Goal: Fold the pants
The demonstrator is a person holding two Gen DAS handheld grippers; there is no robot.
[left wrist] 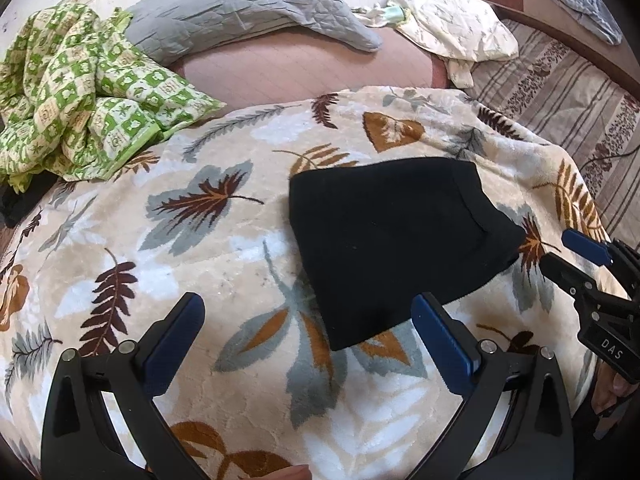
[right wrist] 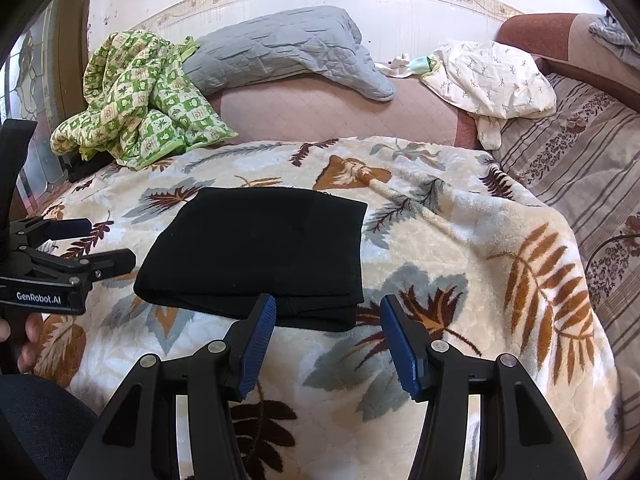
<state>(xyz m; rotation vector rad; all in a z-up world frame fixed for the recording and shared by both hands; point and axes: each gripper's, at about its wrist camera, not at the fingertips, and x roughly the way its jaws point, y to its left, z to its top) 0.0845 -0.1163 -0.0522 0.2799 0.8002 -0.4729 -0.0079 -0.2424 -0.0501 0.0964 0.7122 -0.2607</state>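
The black pants (left wrist: 396, 248) lie folded into a compact rectangle on the leaf-patterned blanket (left wrist: 224, 264); they also show in the right wrist view (right wrist: 260, 256). My left gripper (left wrist: 308, 312) is open and empty, just in front of the pants' near-left edge; it also shows at the left of the right wrist view (right wrist: 108, 244). My right gripper (right wrist: 328, 312) is open and empty, at the pants' near-right corner; it also shows at the right edge of the left wrist view (left wrist: 556, 248).
A green checkered quilt (right wrist: 136, 108) is bunched at the back left. A grey pillow (right wrist: 280, 48) and a cream printed cloth (right wrist: 492, 76) lie at the back. A striped sheet (right wrist: 580, 184) covers the bed at the right. The blanket (right wrist: 460, 248) drapes off toward the right.
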